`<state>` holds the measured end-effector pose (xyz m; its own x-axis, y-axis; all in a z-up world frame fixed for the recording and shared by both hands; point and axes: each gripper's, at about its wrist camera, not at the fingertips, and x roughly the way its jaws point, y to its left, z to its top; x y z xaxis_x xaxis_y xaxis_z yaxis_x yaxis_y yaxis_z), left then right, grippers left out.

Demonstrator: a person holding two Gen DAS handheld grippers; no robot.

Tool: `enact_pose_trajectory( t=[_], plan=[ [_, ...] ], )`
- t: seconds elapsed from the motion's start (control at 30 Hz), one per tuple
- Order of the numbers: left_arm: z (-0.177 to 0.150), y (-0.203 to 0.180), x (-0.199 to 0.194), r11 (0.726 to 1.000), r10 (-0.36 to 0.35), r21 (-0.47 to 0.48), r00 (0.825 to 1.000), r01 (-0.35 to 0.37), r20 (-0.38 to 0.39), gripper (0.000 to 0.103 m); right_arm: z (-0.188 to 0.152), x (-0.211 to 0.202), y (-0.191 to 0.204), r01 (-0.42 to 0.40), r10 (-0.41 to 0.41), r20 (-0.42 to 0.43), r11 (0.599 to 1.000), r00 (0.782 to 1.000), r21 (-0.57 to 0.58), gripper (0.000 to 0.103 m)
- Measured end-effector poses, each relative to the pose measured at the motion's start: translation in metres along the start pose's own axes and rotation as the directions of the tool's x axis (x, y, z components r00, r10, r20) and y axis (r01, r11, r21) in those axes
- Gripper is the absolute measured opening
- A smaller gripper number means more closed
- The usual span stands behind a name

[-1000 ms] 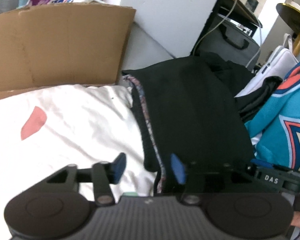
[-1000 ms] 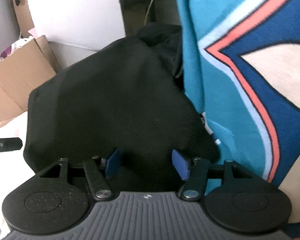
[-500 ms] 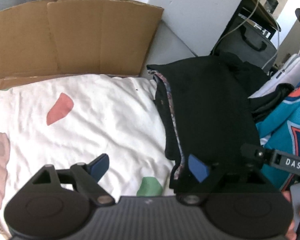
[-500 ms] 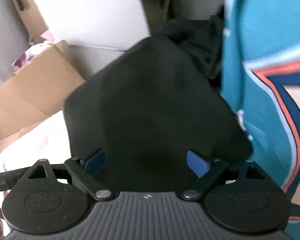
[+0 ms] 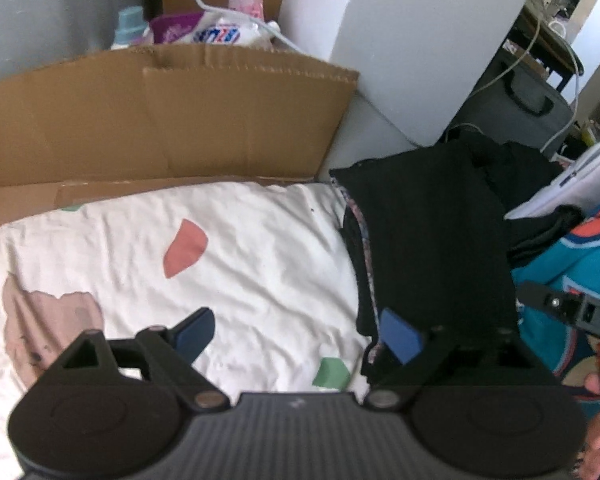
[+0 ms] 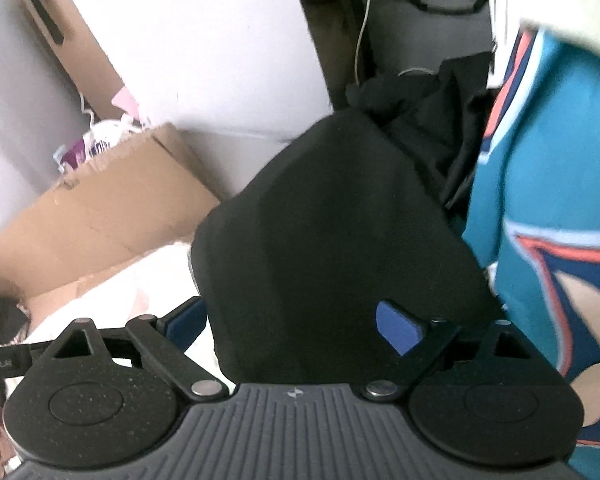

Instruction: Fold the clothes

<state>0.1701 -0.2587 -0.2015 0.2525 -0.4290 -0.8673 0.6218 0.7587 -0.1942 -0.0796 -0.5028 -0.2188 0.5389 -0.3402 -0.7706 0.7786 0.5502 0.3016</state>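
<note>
A folded black garment (image 5: 428, 240) lies on top of a small stack at the right end of a white sheet (image 5: 236, 256) with coloured patches. My left gripper (image 5: 298, 332) hangs above the sheet at the stack's near left corner. Its jaws are opening and hold nothing. In the right wrist view the same black garment (image 6: 332, 240) fills the middle. My right gripper (image 6: 292, 326) hovers over its near edge, open and apart from the cloth. A teal garment (image 6: 540, 200) with orange and blue print lies just right of the stack.
A flattened cardboard box (image 5: 160, 120) stands behind the sheet, with detergent packs (image 5: 212, 32) behind it. A white cabinet side (image 5: 412, 40), a grey suitcase (image 5: 532, 100) and a white bag (image 5: 580, 184) stand beyond the stack. Loose dark clothes (image 6: 432, 128) are piled behind it.
Both grippers have opened wide and risen away from the black garment, which now lies let go on the stack. More of the sheet and the cardboard shows.
</note>
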Motion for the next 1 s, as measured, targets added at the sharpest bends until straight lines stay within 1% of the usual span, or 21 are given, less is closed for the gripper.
enact_pose_trajectory(
  t=[0.13, 0.2, 0.27, 0.37, 0.47, 0.6, 0.7, 0.77, 0.87, 1.0],
  plan=[
    [0.008, 0.000, -0.037, 1.000, -0.008, -0.024, 1.000, 0.008, -0.002, 0.093, 0.015, -0.027, 0.015, -0.010, 0.010, -0.021, 1.000, 1.000, -0.027, 0.096],
    [0.009, 0.002, -0.057, 0.999, 0.027, -0.040, 1.000, -0.026, 0.008, 0.093, 0.022, -0.038, 0.027, -0.026, 0.024, -0.036, 0.998, 0.999, -0.051, 0.097],
    [0.010, 0.007, -0.078, 0.997, 0.059, -0.058, 0.998, -0.059, 0.002, 0.094, 0.026, -0.048, 0.040, -0.051, 0.048, -0.044, 0.996, 0.998, -0.068, 0.099],
    [0.010, 0.019, -0.108, 0.994, 0.068, -0.085, 0.998, -0.069, -0.010, 0.094, 0.029, -0.061, 0.061, -0.095, 0.090, -0.057, 0.992, 0.994, -0.087, 0.099],
    [0.012, 0.030, -0.140, 0.991, 0.082, -0.104, 0.997, -0.082, -0.003, 0.095, 0.032, -0.080, 0.075, -0.124, 0.117, -0.067, 0.987, 0.991, -0.107, 0.099],
    [0.016, 0.043, -0.182, 0.987, 0.100, -0.126, 0.995, -0.098, 0.010, 0.096, 0.044, -0.107, 0.091, -0.127, 0.120, -0.069, 0.987, 0.990, -0.102, 0.099],
    [0.023, 0.052, -0.213, 0.985, 0.110, -0.137, 0.993, -0.105, 0.031, 0.099, 0.051, -0.123, 0.107, -0.135, 0.124, -0.101, 0.984, 0.987, -0.115, 0.101],
    [0.024, 0.059, -0.227, 0.983, 0.103, -0.156, 0.994, -0.097, 0.031, 0.099, 0.052, -0.132, 0.117, -0.146, 0.131, -0.111, 0.979, 0.985, -0.140, 0.101],
    [0.021, 0.068, -0.250, 0.978, 0.119, -0.179, 0.992, -0.110, 0.038, 0.100, 0.051, -0.146, 0.129, -0.151, 0.130, -0.140, 0.976, 0.982, -0.155, 0.101],
    [0.014, 0.078, -0.280, 0.973, 0.139, -0.195, 0.989, -0.125, 0.059, 0.101, 0.052, -0.174, 0.145, -0.158, 0.133, -0.142, 0.970, 0.981, -0.185, 0.101]
  ],
)
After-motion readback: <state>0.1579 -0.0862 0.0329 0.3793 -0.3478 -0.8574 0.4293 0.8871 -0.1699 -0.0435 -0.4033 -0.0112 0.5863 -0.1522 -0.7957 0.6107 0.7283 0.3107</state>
